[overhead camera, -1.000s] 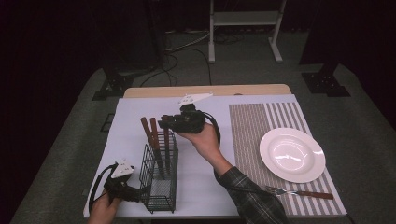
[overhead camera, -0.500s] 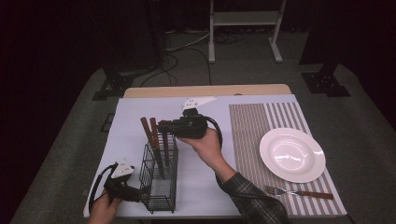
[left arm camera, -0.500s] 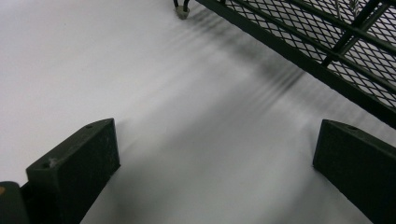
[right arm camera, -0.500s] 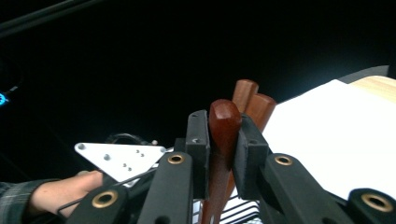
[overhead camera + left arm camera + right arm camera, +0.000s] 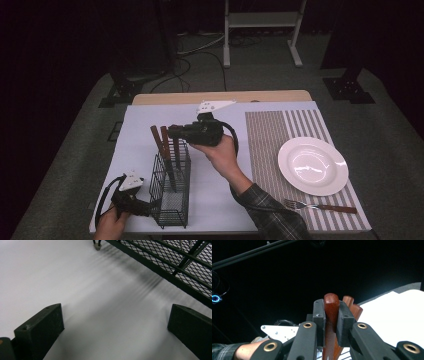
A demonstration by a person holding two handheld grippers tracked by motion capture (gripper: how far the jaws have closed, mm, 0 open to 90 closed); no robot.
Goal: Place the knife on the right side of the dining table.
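Right gripper (image 5: 331, 322) was seen clamped on a wooden handle (image 5: 331, 306), just above the wire basket (image 5: 170, 200) at lower left of the high view. Two more handles (image 5: 160, 142) were left standing in that basket. Left gripper (image 5: 112, 332) was held wide open and empty on the white sheet (image 5: 62, 277) beside the basket. At lower right, a fork (image 5: 320, 206) had been laid below the plate (image 5: 313, 165); table-setting was judged partly done.
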